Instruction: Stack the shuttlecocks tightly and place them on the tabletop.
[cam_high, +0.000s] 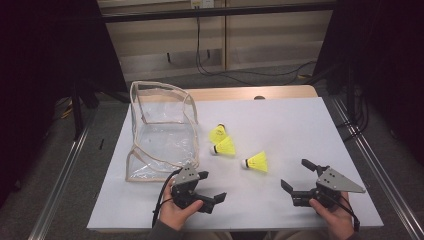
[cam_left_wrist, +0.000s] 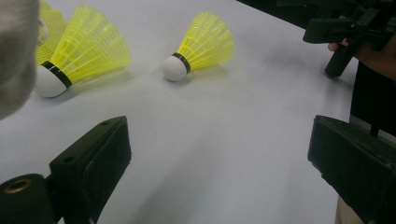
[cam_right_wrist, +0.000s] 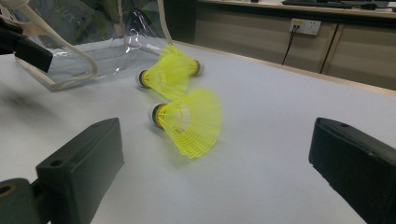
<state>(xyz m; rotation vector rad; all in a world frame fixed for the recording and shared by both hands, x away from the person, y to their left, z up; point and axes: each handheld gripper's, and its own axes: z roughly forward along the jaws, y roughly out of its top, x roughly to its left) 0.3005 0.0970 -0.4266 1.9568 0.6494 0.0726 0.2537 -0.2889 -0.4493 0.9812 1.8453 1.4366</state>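
Both claws, left claw (cam_high: 212, 186) & right claw (cam_high: 294, 174), wide open, empty, near shuttlecocks (cam_high: 256, 162).

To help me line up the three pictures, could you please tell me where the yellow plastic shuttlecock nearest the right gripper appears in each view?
High view: the yellow plastic shuttlecock lies right of centre, white cork pointing left.
Left gripper view: upper middle, cork toward the lower left.
Right gripper view: centre, its open skirt facing the camera.
Shared landmark: the other two yellow shuttlecocks, lying together next to it, show in all three views.

Black cables (cam_high: 220, 70) trail across the floor behind the table (cam_high: 300, 130).
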